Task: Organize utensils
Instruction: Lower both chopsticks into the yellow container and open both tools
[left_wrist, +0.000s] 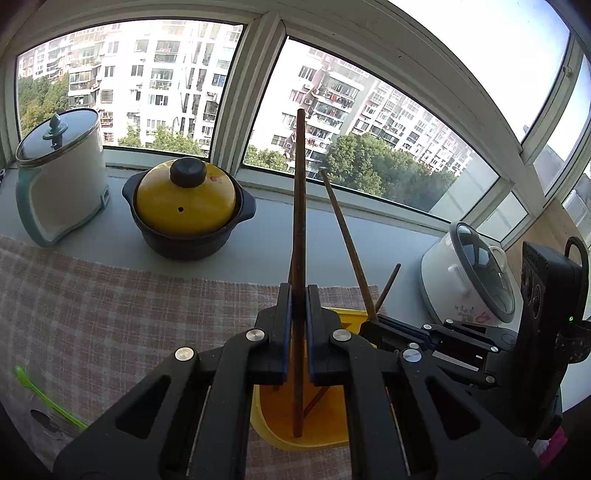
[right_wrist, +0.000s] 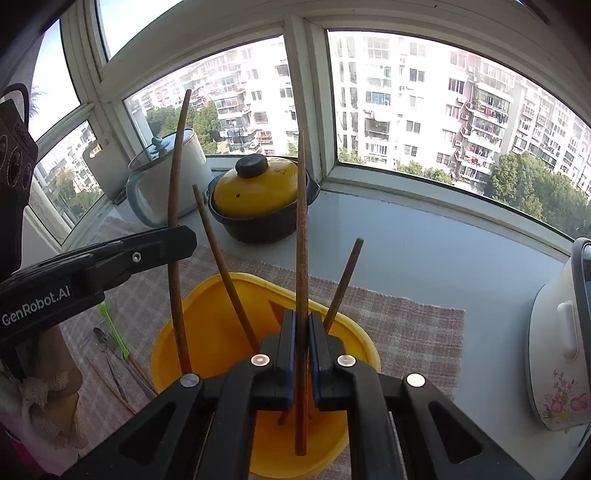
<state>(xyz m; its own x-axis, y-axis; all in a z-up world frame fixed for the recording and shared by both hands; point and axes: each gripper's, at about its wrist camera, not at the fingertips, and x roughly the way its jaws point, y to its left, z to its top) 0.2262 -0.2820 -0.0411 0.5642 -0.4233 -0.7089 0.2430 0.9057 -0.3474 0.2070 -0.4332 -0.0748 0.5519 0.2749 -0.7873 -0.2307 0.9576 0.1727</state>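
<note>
Setting: a windowsill counter with a checked cloth (right_wrist: 406, 325) spread over it, apartment blocks outside the glass
Left gripper (left_wrist: 298, 332): jaws drawn narrow and clamped on a brown wooden chopstick (left_wrist: 299, 229), held upright with its lower tip inside the yellow container (left_wrist: 314, 424)
Right gripper (right_wrist: 302, 350): jaws likewise narrow, pinching a second chopstick (right_wrist: 301, 240), upright, its tip reaching down toward the container floor
Yellow container: sits on the cloth at the near centre, directly beneath both tools; its rim (right_wrist: 207, 291) faces the far side
Already inside: two more chopsticks, one (right_wrist: 225, 266) tilting left between the held pair, one shorter-looking stick (right_wrist: 343, 280) tilting right
Left on the cloth: a green plastic utensil (right_wrist: 114, 328) and a metal spoon (right_wrist: 105, 345) lie near left of the container, beside some thin sticks too blurred to name
Behind: a yellow-lidded clay pot (right_wrist: 258, 195) far centre, a pale kettle-like pot (right_wrist: 162, 177) far left, a floral rice cooker (right_wrist: 557, 354) at the right
Step in hand: judged to be lowering both chopsticks into the container
Doing it well: let each tip touch the bottom before easing the jaws apart, release one side at a time, and lift straight up so the fingers do not drag the leaning sticks or tip the light container
</note>
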